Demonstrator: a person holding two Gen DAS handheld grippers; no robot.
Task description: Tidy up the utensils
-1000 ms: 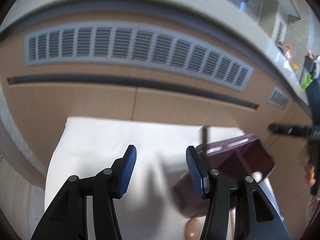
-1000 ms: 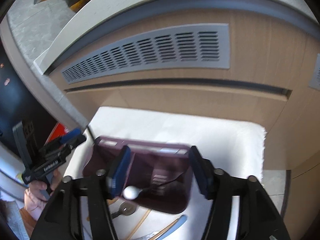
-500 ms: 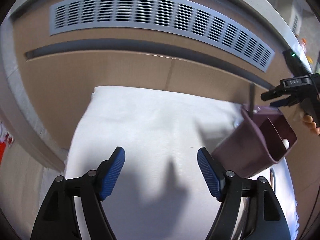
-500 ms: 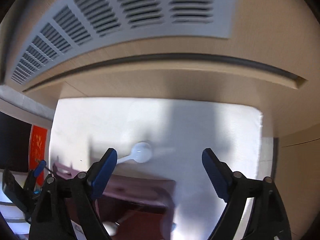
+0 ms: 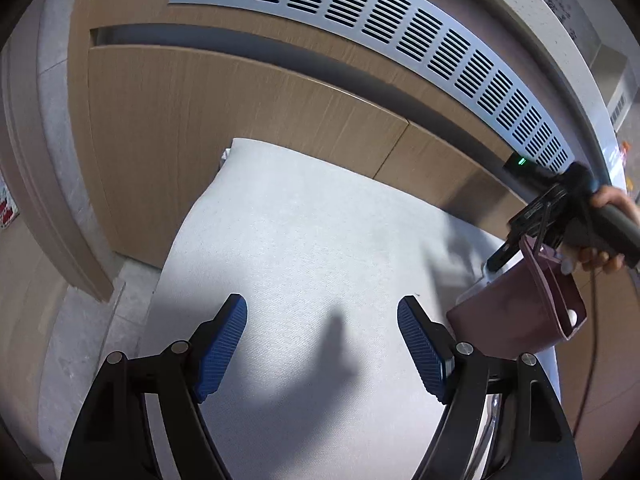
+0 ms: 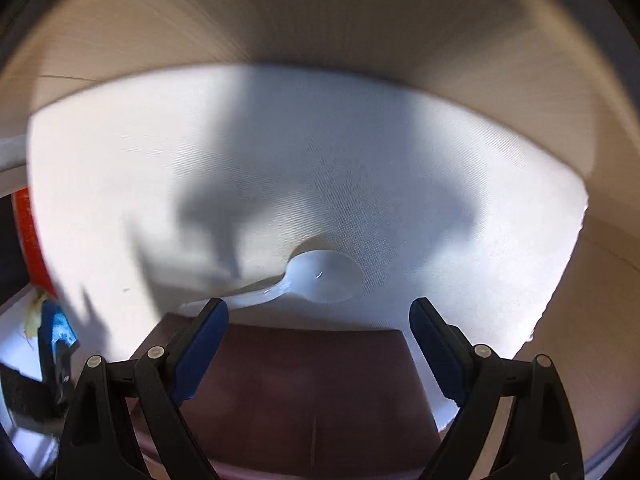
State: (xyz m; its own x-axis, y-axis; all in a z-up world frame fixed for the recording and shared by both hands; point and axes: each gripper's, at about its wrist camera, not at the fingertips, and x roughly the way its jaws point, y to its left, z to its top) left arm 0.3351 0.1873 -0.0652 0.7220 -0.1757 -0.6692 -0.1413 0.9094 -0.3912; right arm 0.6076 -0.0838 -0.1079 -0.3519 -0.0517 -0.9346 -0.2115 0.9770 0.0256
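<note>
A maroon utensil holder (image 5: pixel 516 320) stands tilted on the white cloth (image 5: pixel 300 220), with a small white round thing showing in its mouth. My left gripper (image 5: pixel 320 304) hangs open over bare cloth to the holder's left, with nothing between its pads. A hand holds my right gripper (image 5: pixel 506 248) just beyond the holder, pointing steeply down. In the right wrist view the right gripper (image 6: pixel 318 306) is open above the holder (image 6: pixel 304 380). A white plastic spoon (image 6: pixel 324 276) lies on the cloth (image 6: pixel 400 160) just past the holder's far edge, touching neither pad.
A wooden cabinet front with a grey vent grille (image 5: pixel 400 28) rises right behind the cloth. Grey stone floor (image 5: pixel 80 360) lies to the left. Something shiny (image 5: pixel 492 420) lies under my left gripper's right finger. A blue pad of my left gripper (image 6: pixel 58 326) and a red object (image 6: pixel 28 232) sit at the left edge.
Both grippers' jaws have spread wider. The right gripper tipped down over the holder, and the spoon now lies on the cloth. The left gripper slid left, away from the holder.
</note>
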